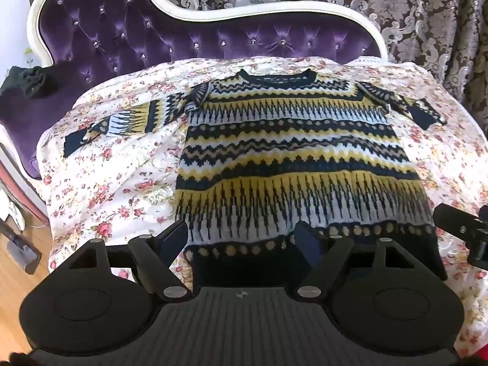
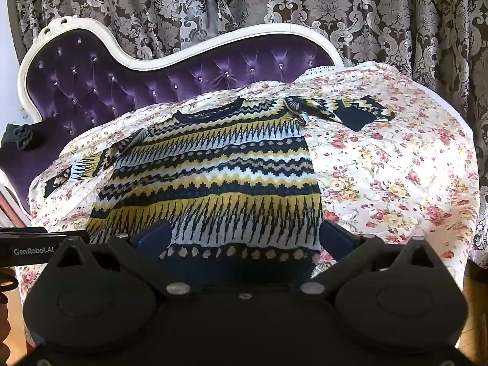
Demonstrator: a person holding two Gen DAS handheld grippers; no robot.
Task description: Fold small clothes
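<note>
A small knitted sweater [image 1: 289, 158] in navy, yellow and white bands lies flat, face up, on a floral cover [image 1: 122, 183], neck far, hem near. Its left sleeve [image 1: 122, 122] stretches out to the left; the right sleeve [image 1: 405, 103] lies short at the far right. My left gripper [image 1: 244, 238] is open over the hem's left part, fingers wide apart. My right gripper [image 2: 244, 235] is open over the hem's right part of the sweater [image 2: 213, 177]. The right gripper's side also shows at the left wrist view's right edge [image 1: 463, 231].
The cover [image 2: 396, 167] drapes over a purple tufted sofa [image 1: 137, 39] with a white frame. A dark cloth bundle [image 1: 30, 82] sits at the sofa's left end. Patterned curtains [image 2: 274, 0] hang behind. Wooden floor [image 1: 18, 274] lies at the left.
</note>
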